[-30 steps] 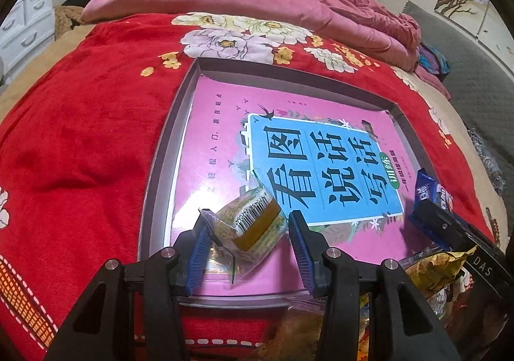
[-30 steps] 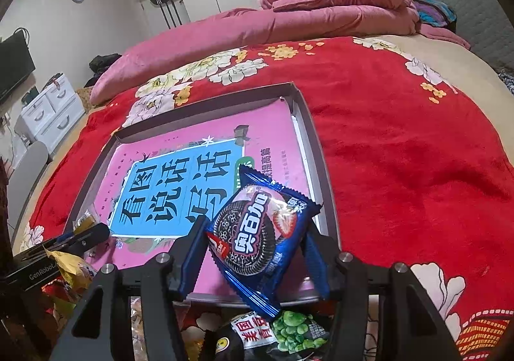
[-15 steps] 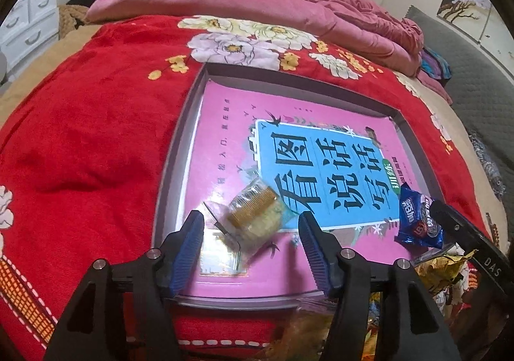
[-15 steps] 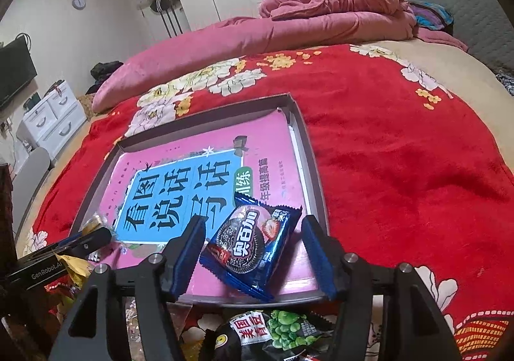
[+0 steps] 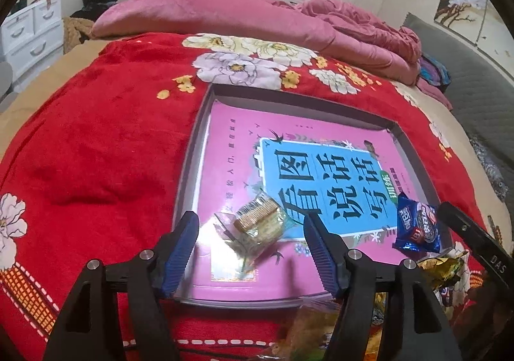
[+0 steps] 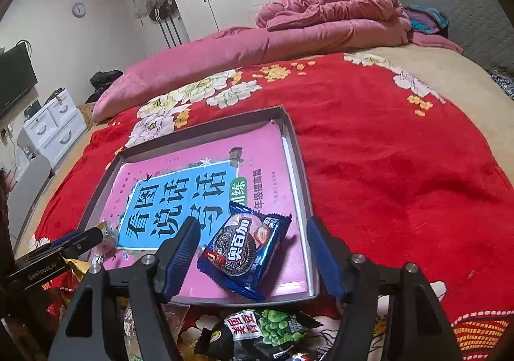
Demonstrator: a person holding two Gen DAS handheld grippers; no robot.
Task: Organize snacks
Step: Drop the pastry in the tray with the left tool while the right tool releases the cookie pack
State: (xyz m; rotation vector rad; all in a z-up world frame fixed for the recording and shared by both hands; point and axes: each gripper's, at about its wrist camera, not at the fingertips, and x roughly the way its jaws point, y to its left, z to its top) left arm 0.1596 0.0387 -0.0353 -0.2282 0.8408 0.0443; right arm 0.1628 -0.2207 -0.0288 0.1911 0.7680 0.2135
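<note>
A grey shallow box (image 5: pixel 184 200) (image 6: pixel 298 165) lies on the red bedspread, with a pink and blue book (image 5: pixel 321 181) (image 6: pixel 186 197) as its floor. A clear-wrapped yellow pastry (image 5: pixel 257 226) rests on the book's near left corner, between the fingers of my left gripper (image 5: pixel 252 247), whose jaws are opening and do not touch it. A blue Oreo packet (image 6: pixel 245 248) (image 5: pixel 416 226) lies at the near right corner, loose between the opening jaws of my right gripper (image 6: pixel 253 251).
More snack packets lie on the bedspread in front of the box: a green pea bag (image 6: pixel 266 332), a gold wrapper (image 5: pixel 440 268) and a clear yellowish pack (image 5: pixel 314 329). A pink quilt (image 5: pixel 225 17) and wardrobes lie beyond. White drawers (image 6: pixel 51 126) stand left.
Both grippers let go: the pastry and the Oreo packet dropped from the pads onto the book, and both pairs of fingers have spread wider and drawn back slightly.
</note>
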